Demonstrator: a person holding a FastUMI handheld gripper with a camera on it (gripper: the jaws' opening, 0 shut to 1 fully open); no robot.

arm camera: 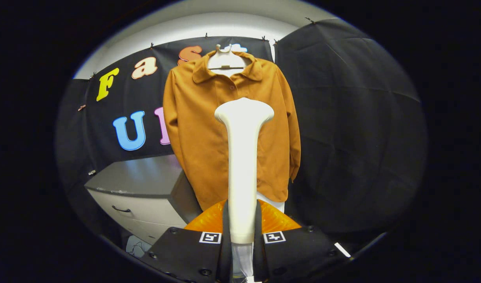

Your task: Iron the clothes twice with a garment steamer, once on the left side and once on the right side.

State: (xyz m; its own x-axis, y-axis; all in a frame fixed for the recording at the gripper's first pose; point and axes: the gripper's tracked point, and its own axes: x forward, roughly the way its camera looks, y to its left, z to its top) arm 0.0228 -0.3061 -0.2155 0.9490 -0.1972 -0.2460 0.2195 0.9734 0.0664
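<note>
Steamer blocks the shirt's middle; several things cut off or unclear.

The steamer (243, 165) stands upright between the fingers of the gripper (242, 220) and covers the centre strip of the shirt (197, 133), buttons there hidden below the collar. Steamer's lower end drops out of sight between the fingers; fingers press its sides, the contact partly hidden by the gripper body. Orange rounded part (207, 220) behind the fingers mostly covered, can't tell what it is. Hanger (225, 59) shows at the neck, rest inside the shirt. Cabinet (142, 192) partly behind the shirt. Small thing (136, 245) under the cabinet too dim to tell.
</note>
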